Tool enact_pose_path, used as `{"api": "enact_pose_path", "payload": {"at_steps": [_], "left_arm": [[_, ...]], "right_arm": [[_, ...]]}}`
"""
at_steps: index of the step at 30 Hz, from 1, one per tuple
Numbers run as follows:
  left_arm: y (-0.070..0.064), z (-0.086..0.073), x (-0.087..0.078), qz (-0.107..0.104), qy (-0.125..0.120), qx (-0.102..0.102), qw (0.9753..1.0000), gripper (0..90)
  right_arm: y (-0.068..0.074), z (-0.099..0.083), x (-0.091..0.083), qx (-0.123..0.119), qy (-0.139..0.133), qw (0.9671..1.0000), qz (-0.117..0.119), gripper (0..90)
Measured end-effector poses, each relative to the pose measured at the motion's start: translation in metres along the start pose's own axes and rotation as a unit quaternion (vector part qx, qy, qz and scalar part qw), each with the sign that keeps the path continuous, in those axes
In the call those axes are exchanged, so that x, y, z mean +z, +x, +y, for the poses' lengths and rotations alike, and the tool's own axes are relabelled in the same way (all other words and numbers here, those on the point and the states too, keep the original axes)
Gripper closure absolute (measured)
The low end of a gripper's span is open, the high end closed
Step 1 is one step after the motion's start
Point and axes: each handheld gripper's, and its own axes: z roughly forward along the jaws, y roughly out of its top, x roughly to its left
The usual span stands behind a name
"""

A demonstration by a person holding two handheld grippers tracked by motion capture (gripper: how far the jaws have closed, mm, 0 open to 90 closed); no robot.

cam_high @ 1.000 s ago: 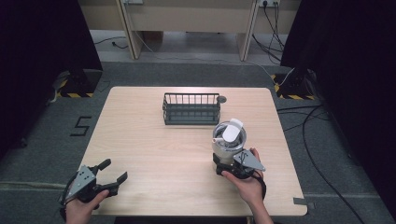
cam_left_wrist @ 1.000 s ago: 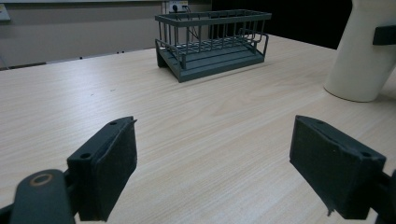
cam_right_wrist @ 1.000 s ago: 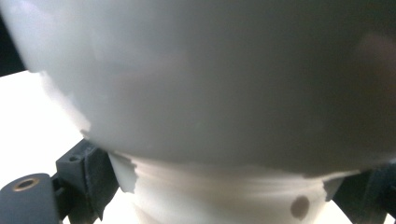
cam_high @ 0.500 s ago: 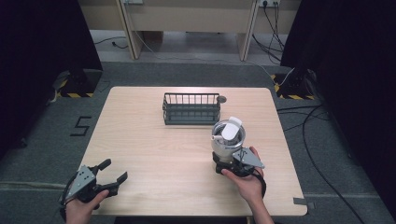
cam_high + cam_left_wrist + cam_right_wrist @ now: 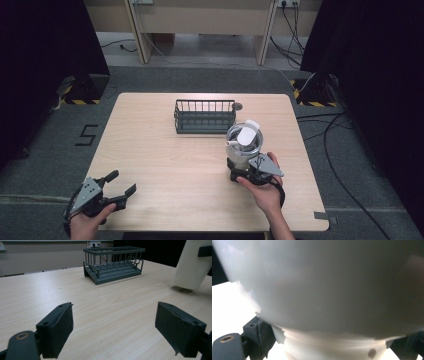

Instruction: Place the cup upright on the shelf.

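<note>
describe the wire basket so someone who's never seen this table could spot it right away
Start from the light wooden table and look to its far edge, about midway across. There stands the wire basket, a dark grey oblong rack with upright bars all round and an open top. The white container nearer the person, held in the right gripper, is solid and pale; the basket is see-through, dark and untouched.

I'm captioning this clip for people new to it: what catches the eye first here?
The white cup stands out most, gripped by the right claw near the table's right front and seeming lifted just off the wood. Behind it sits a dark wire rack, empty, near the far middle of the table. At the front left corner the left claw hangs open, holding nothing.
</note>
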Motion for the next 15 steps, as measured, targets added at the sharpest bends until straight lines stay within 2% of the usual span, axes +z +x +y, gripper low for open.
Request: {"api": "enact_pose_path", "payload": {"at_steps": [15], "left_arm": [[0.0, 0.0, -0.001, 0.001, -0.001, -0.002, 1.0, 14.5]], "right_arm": [[-0.004, 0.023, 0.01, -0.003, -0.017, 0.9998, -0.003, 11.0]]}}
